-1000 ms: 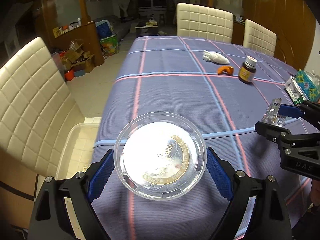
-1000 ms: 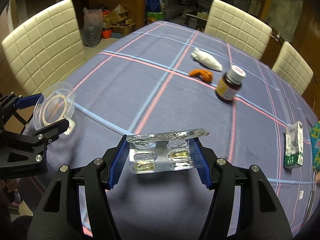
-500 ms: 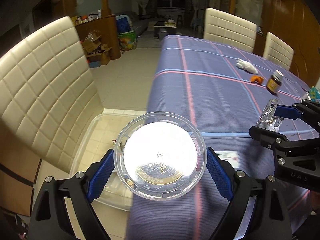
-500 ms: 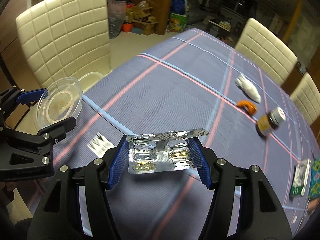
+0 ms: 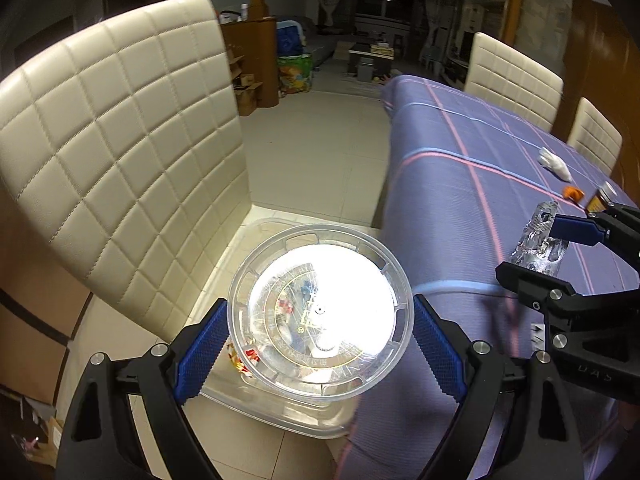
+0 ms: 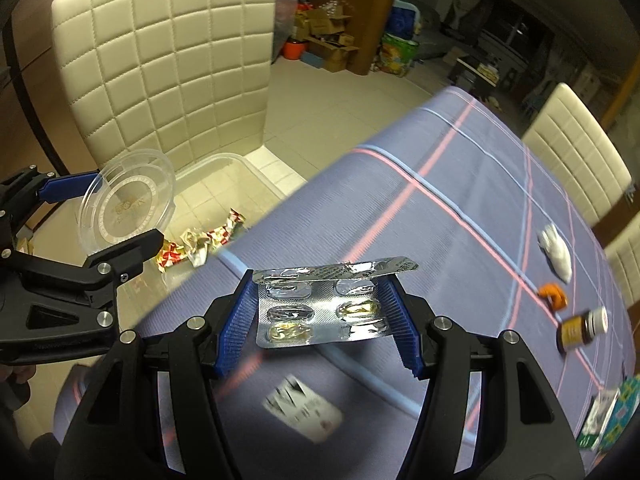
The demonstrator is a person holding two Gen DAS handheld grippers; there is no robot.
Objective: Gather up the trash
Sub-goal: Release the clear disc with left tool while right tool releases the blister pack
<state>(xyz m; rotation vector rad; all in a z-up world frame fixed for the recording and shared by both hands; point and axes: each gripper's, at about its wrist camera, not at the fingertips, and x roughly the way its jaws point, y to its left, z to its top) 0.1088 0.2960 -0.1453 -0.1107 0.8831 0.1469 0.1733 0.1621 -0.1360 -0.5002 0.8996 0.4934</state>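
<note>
Chair [image 5: 120,152]: a cream quilted chair is seen at the far left, standing beside the table edge.

Bin [image 5: 280,412]: a clear plastic tub is placed on the floor tiles between the chair and the table; crumpled wrappers [image 6: 200,244] are already lying in it.

Left gripper [image 5: 320,340]: it is clamped on a round clear plastic lid [image 5: 320,320], with the blue pads pressed on two opposite points of the rim. The jaws are spread wide, because the lid is wide.

Lid position: the lid is held over the bin — the tub is seen directly below and behind it in the left wrist view.

Right gripper [image 6: 320,312]: it is closed about halfway on a silver blister pack [image 6: 324,308], gripped by its two short edges. The long axis of the pack runs across, from one pad to the other.

Blister pack position: it is held above the tablecloth [image 6: 460,208], near the table edge, not yet above the bin.

Key relation: the bin lies to the left of the right gripper and lower, past the table edge. The left hand is the nearer one, so it is judged that the lid can be dropped first, and the pack must be carried further left.

Table, right part: a white wad [image 6: 556,250], an orange piece [image 6: 552,294] and a brown bottle [image 6: 580,330] are left on the cloth, well apart from both grippers.
</note>
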